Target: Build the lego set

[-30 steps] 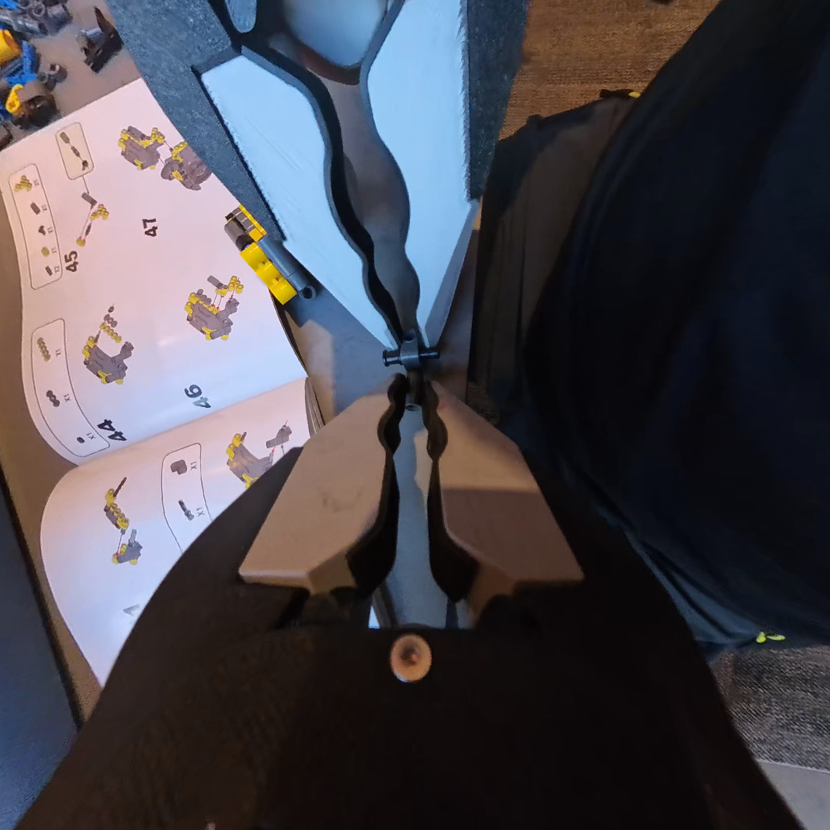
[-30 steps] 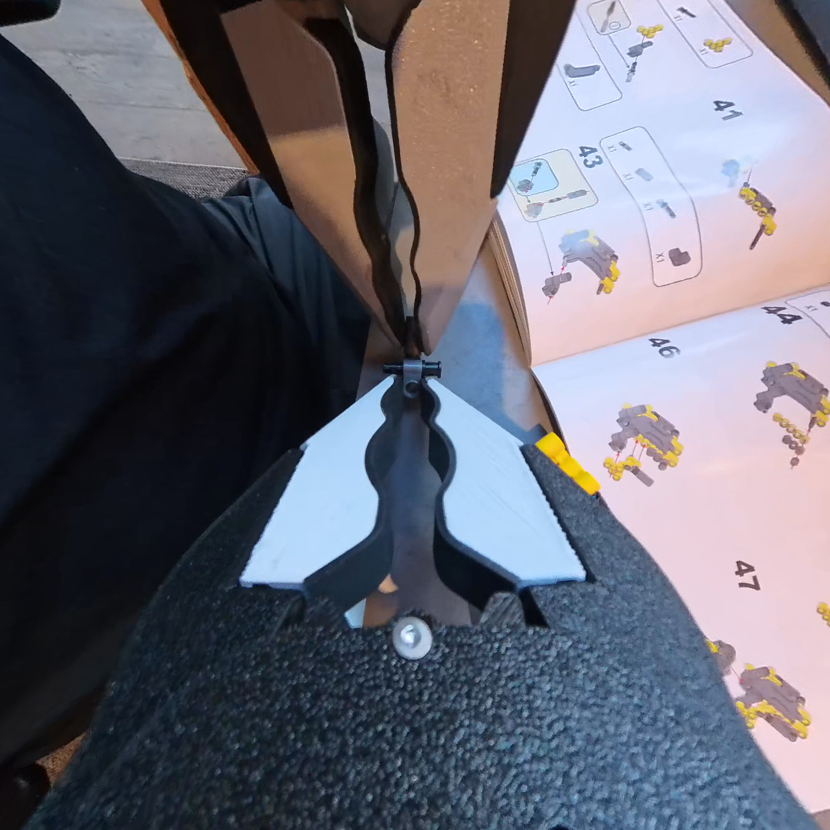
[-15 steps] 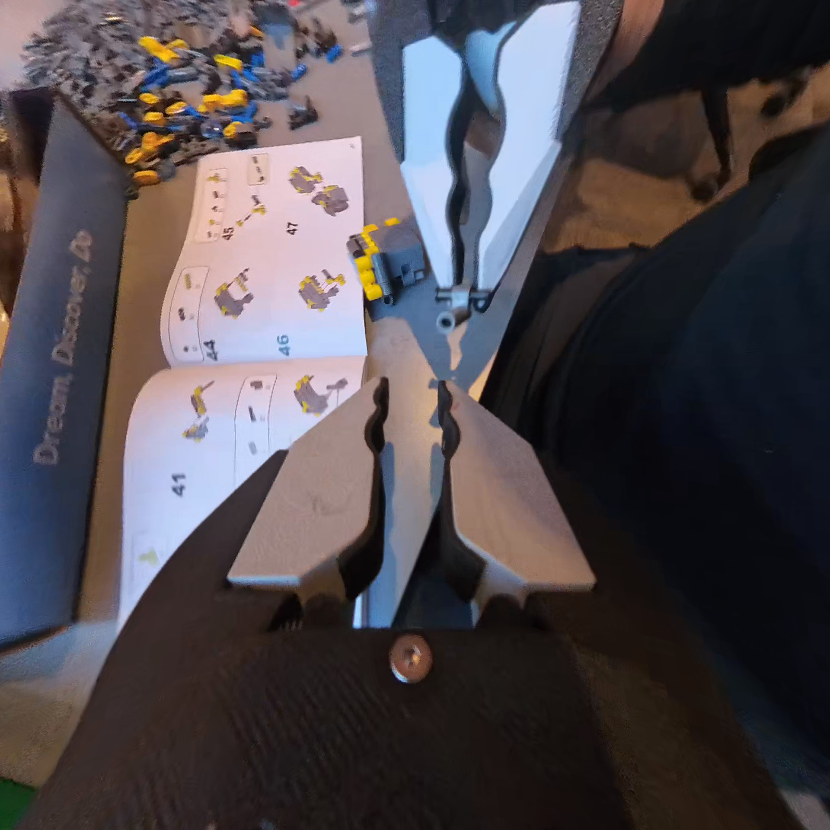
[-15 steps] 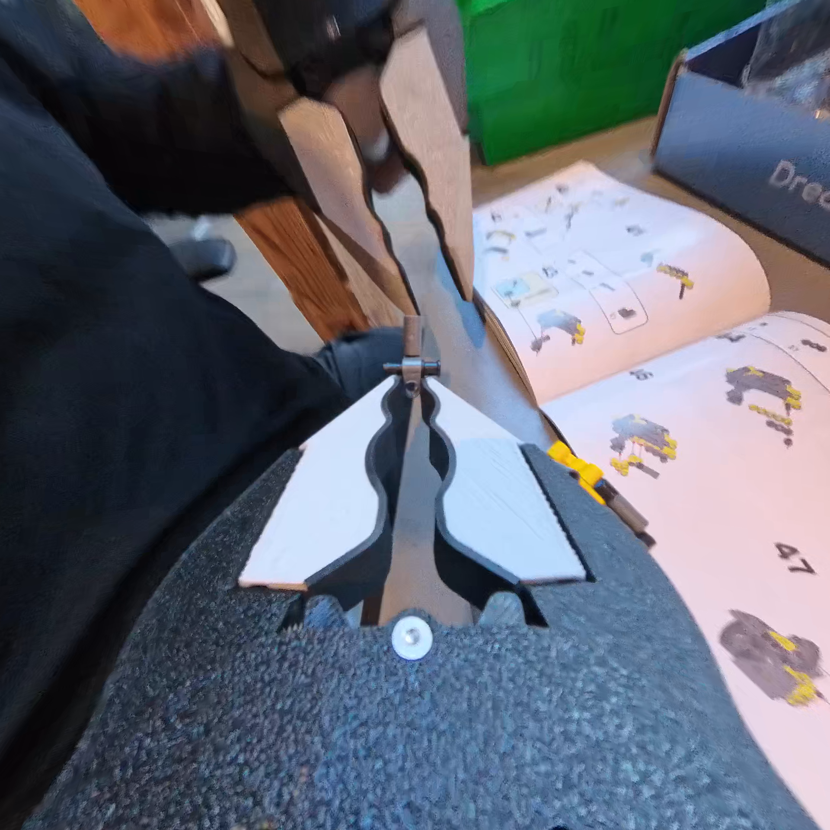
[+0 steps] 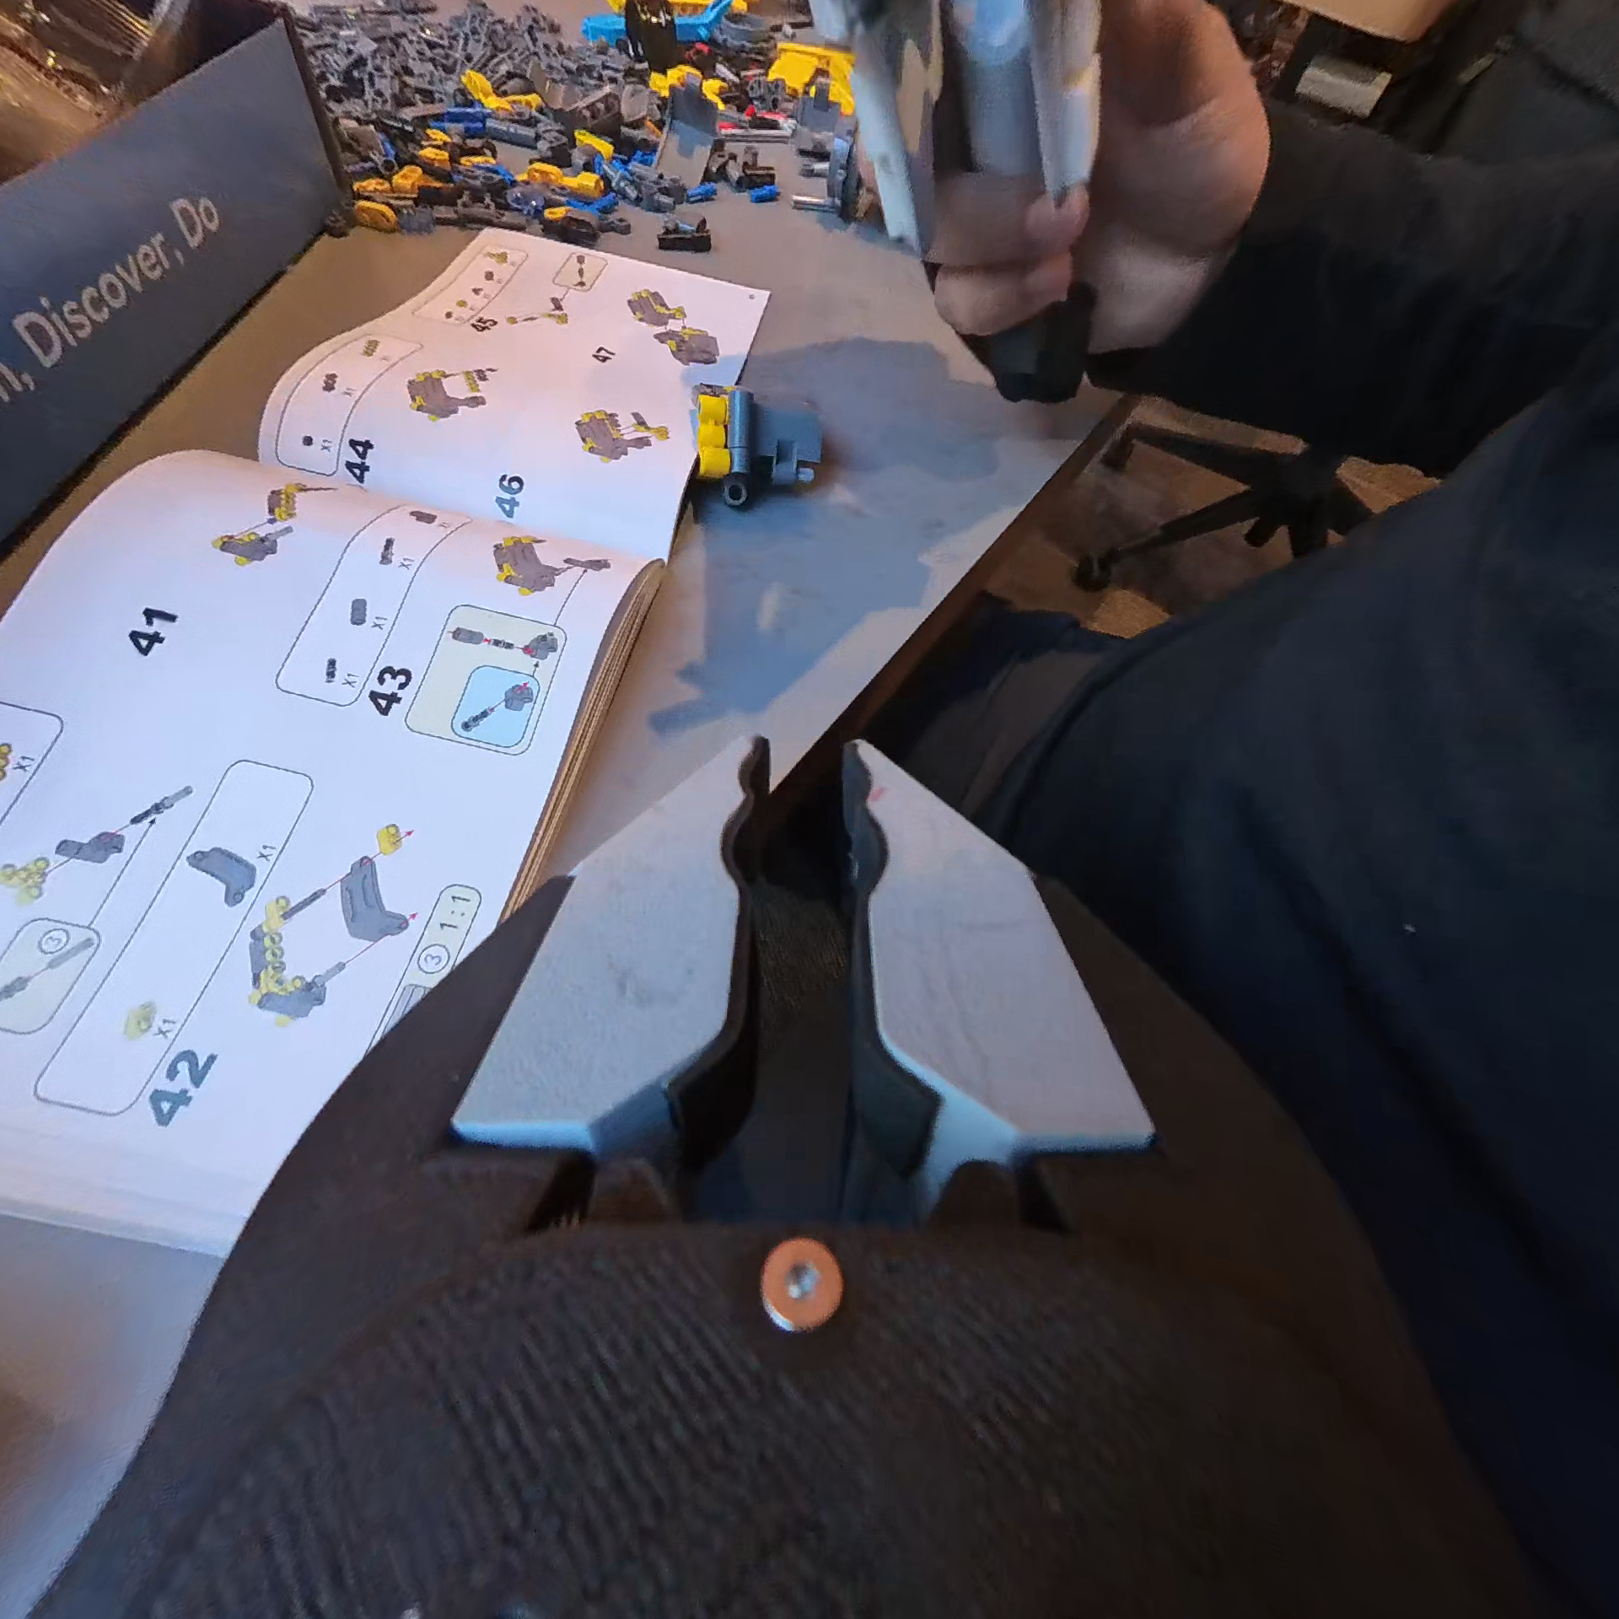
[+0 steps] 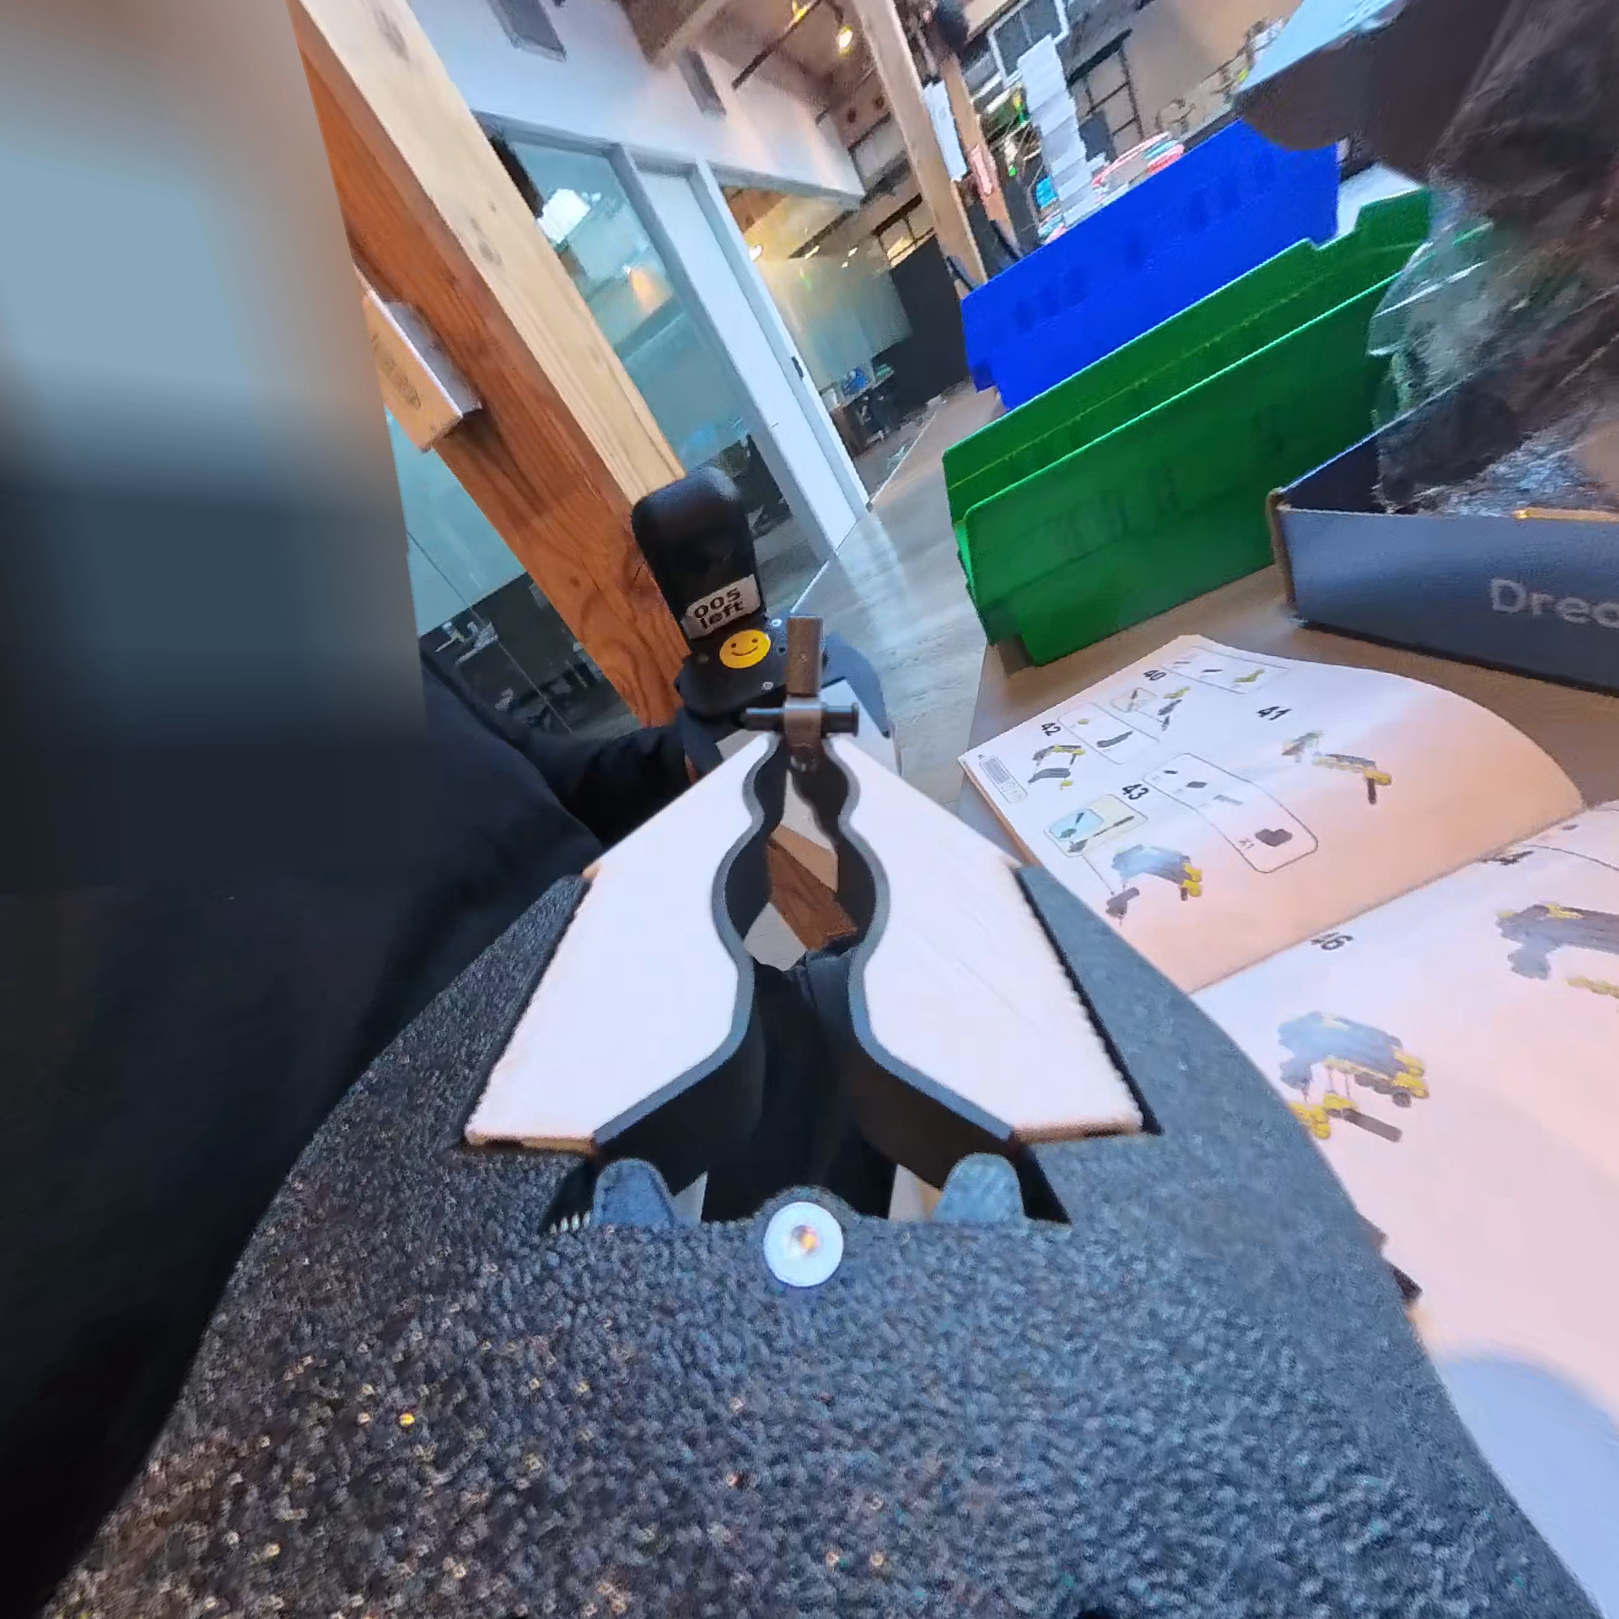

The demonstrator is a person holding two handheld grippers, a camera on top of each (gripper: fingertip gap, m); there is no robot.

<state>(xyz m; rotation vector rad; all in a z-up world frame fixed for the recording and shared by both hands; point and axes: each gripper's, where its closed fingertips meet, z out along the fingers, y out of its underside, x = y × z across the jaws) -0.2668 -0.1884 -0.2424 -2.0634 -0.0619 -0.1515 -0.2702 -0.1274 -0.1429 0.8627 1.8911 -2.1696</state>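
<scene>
My right gripper (image 6: 799, 745) is shut on a small dark grey connector piece (image 6: 801, 696) with a cross pin and an upright stub, held up in the air. My left gripper (image 5: 806, 758) is open and empty, low over the table's near edge beside the open instruction booklet (image 5: 350, 613). A small grey and yellow assembly (image 5: 753, 434) lies on the grey table (image 5: 841, 543) by the booklet's right page. In the left wrist view a hand (image 5: 1104, 201) holds the right gripper's handle at the top, blurred. The left gripper's black body (image 6: 710, 596) shows beyond the held piece.
A heap of loose grey, yellow and blue bricks (image 5: 569, 114) lies at the table's far side. A dark blue box (image 5: 140, 254) stands left of the booklet. Green bins (image 6: 1165, 491) and a blue bin (image 6: 1139, 263) stand beyond the table. A wooden post (image 6: 491, 350) rises nearby. There is about 12 cm between the tips of the two grippers.
The grippers met tip to tip on the connector piece; my left gripper let go and drew back and down. My right gripper rose, keeping the piece.
</scene>
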